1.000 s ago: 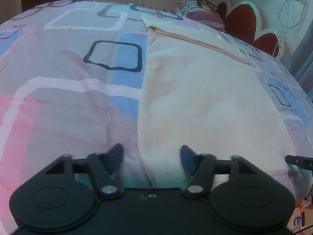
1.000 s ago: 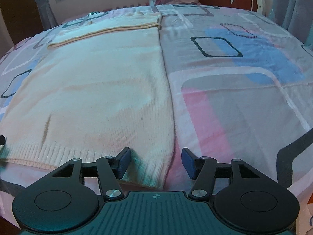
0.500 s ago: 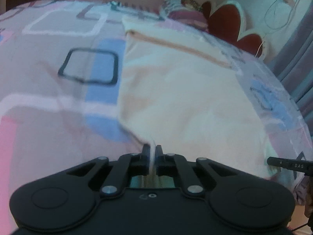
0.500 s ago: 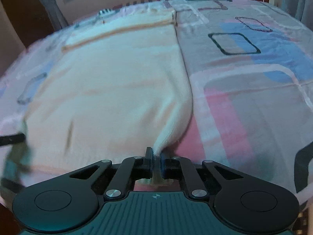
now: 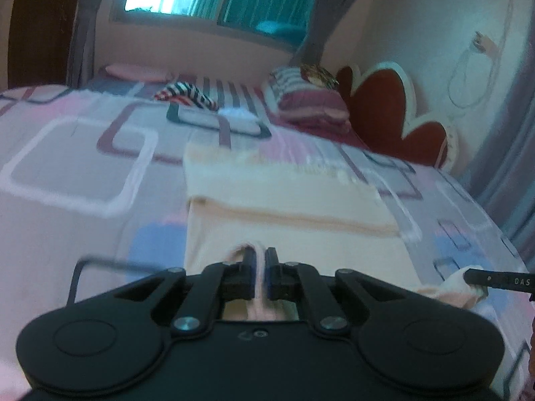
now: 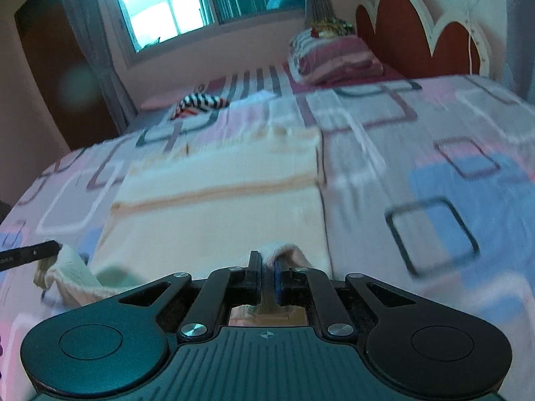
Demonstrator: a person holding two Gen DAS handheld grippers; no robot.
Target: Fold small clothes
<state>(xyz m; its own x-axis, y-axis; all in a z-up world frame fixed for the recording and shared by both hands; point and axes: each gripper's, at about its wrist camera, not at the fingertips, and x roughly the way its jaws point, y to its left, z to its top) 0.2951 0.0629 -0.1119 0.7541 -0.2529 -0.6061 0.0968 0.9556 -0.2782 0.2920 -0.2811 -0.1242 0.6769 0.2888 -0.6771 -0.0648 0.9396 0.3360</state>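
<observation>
Pinching the sweater [image 5: 294,234] hem: left gripper [image 5: 260,260], right gripper [image 6: 265,264] (both clamped).

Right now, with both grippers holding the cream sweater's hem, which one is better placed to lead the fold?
Neither clearly. The left gripper and right gripper each pinch a hem corner of the cream sweater, roughly level, so they should probably move together toward its far end.

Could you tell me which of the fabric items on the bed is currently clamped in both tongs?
The cream sweater; the striped garment and folded pink blanket lie untouched farther back.
</observation>
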